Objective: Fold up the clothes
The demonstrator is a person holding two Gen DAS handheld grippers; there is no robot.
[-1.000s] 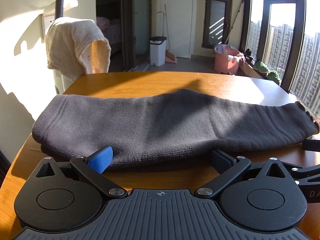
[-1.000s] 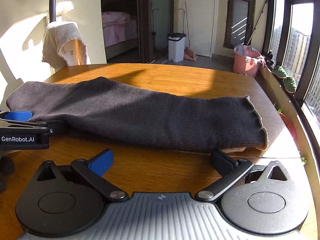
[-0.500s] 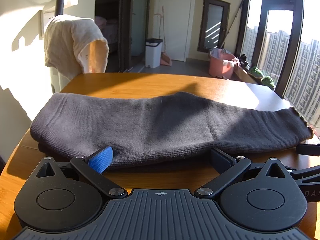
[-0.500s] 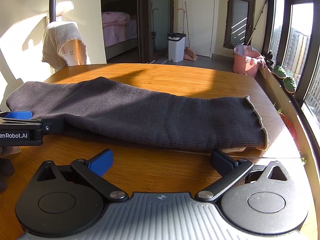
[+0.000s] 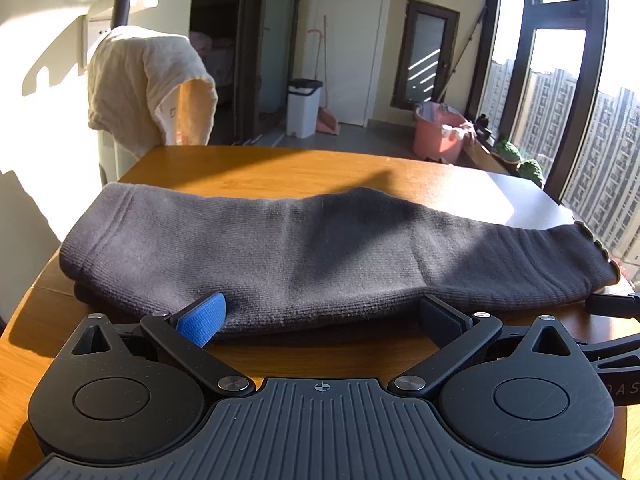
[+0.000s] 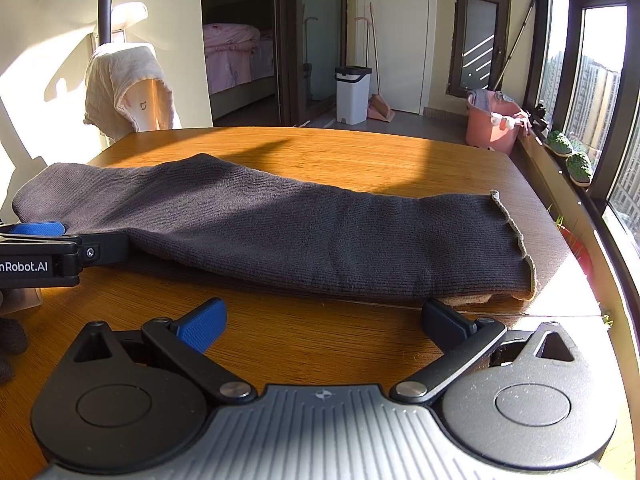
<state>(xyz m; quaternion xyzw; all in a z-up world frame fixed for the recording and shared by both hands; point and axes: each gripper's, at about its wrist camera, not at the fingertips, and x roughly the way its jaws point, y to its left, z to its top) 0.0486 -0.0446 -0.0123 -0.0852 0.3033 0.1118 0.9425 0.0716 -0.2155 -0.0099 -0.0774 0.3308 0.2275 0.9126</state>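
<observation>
Left tool (image 5: 322, 314) edged leftward, both tools wide open, empty, dark knit garment (image 6: 280, 224) on sunlit wooden table (image 6: 360, 160).

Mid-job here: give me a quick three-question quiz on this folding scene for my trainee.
1. True or false: the left gripper is clamped on the dark knit garment.
2. Which stands on the floor beyond the wooden table? A) a white bin B) a green chair C) a bicycle
3. Fill in: the garment's scalloped hem lies toward the ____ side of the right wrist view.

Key
1. False: its fingers are spread at the near edge, gripping nothing.
2. A
3. right
</observation>
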